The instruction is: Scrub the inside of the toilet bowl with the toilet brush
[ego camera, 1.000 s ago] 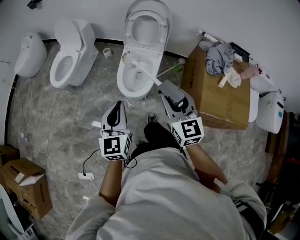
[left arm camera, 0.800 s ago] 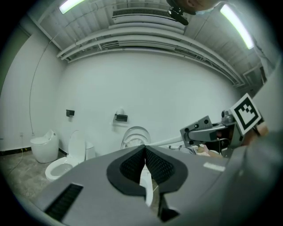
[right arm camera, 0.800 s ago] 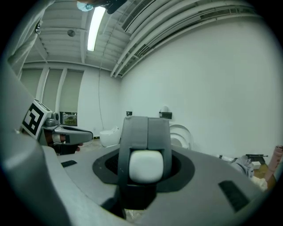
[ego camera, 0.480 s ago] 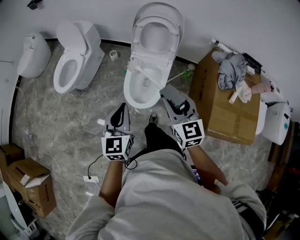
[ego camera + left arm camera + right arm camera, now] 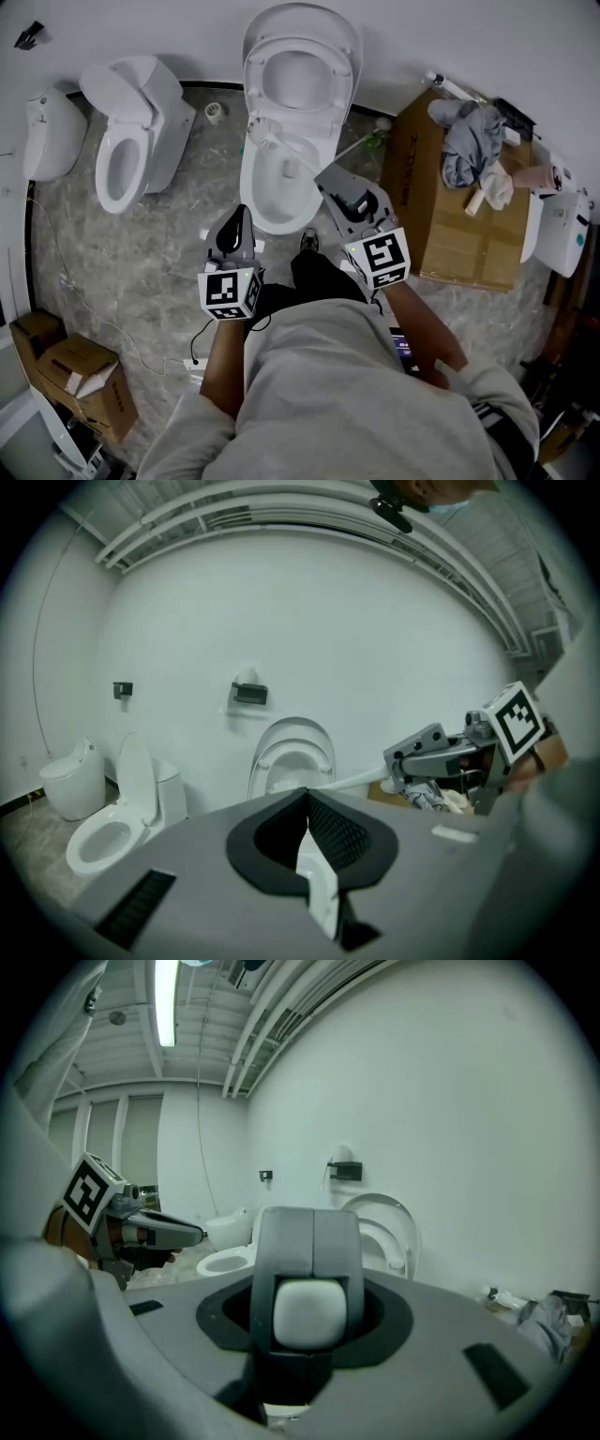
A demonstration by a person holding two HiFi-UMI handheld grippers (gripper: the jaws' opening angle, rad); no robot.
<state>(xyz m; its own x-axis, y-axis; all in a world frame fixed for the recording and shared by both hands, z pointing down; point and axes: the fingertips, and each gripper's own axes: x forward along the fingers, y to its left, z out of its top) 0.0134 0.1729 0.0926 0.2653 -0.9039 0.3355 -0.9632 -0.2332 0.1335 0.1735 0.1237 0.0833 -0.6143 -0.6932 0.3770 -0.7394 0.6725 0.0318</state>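
1. Your left gripper (image 5: 240,214): jaws pressed flat together with nothing between them. It hangs over the marble floor (image 5: 159,244), just short of the bowl's near-left rim and clear of the brush
2. Your right gripper (image 5: 325,178): jaws clamped on the toilet brush (image 5: 281,148) at the end of its handle. The right gripper view shows the handle's rounded white butt end (image 5: 309,1312) seated between them
3. The right gripper sits at the near-right edge of the toilet bowl (image 5: 246,187). From there the handle runs diagonally over the open bowl towards the far left
4. The brush head (image 5: 255,126) is at the bowl's far-left rim, just below the raised seat (image 5: 298,70). Can't tell if the bristles touch the porcelain
5. Seat and lid both stand up, against the white wall (image 5: 487,37)
6. On your left, well apart, a second toilet (image 5: 120,159) has its lid up
7. On your right, near the bowl, a cardboard box (image 5: 441,216) has a grey cloth (image 5: 473,136) bundled on its far end
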